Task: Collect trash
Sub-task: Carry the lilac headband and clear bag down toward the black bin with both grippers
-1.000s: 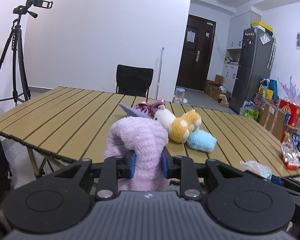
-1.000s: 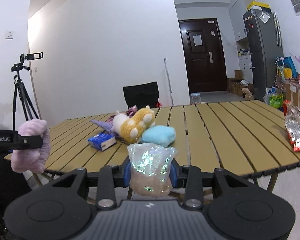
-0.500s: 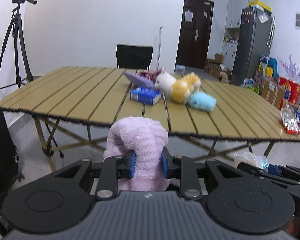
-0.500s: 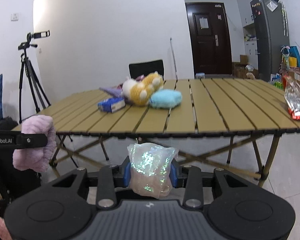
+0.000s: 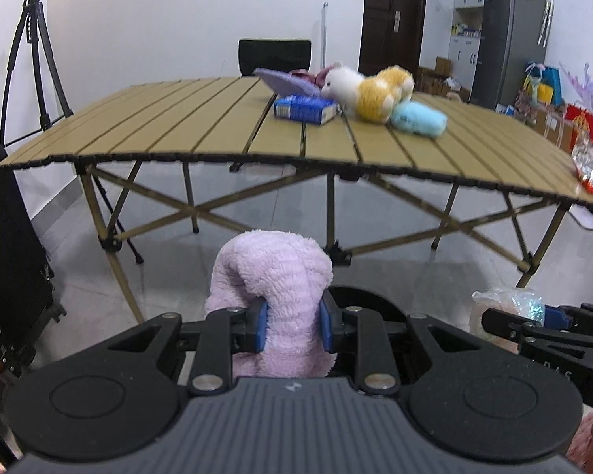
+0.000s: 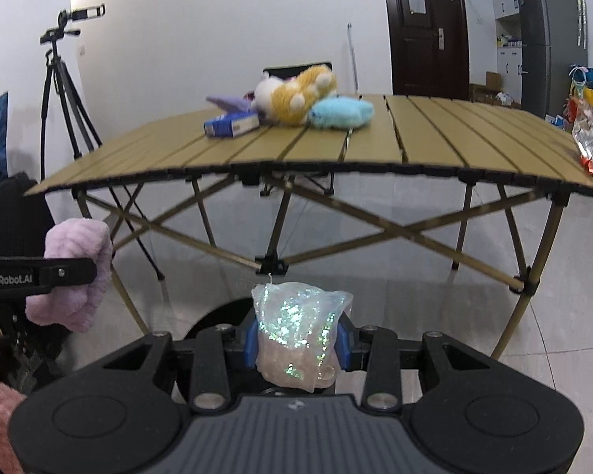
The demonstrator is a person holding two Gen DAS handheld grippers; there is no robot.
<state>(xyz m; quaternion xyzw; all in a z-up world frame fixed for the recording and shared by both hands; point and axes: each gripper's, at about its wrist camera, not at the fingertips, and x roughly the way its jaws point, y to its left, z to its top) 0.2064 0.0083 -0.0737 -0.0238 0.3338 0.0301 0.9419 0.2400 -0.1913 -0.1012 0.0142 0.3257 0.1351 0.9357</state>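
My left gripper (image 5: 291, 326) is shut on a pink fluffy cloth (image 5: 272, 272), held low, below table height and in front of the table. The cloth also shows at the left of the right wrist view (image 6: 77, 272). My right gripper (image 6: 296, 341) is shut on a crumpled iridescent plastic bag (image 6: 298, 328), also below the table edge; the bag shows at the right of the left wrist view (image 5: 508, 310). On the slatted wooden table (image 5: 201, 134) lie a blue box (image 5: 305, 110), an orange and white plush (image 5: 369, 93), a light blue plush (image 5: 417, 118) and a shiny snack wrapper (image 6: 591, 138).
A tripod (image 5: 35, 55) stands left of the table and a black chair (image 5: 274, 57) behind it. A dark round object (image 6: 217, 316) sits on the floor just ahead of the right gripper. A fridge (image 5: 506, 31) and boxes stand at the far right.
Both grippers have pulled back from the table and dropped below its edge, each keeping its hold. The table's crossed legs and the floor have come into view.
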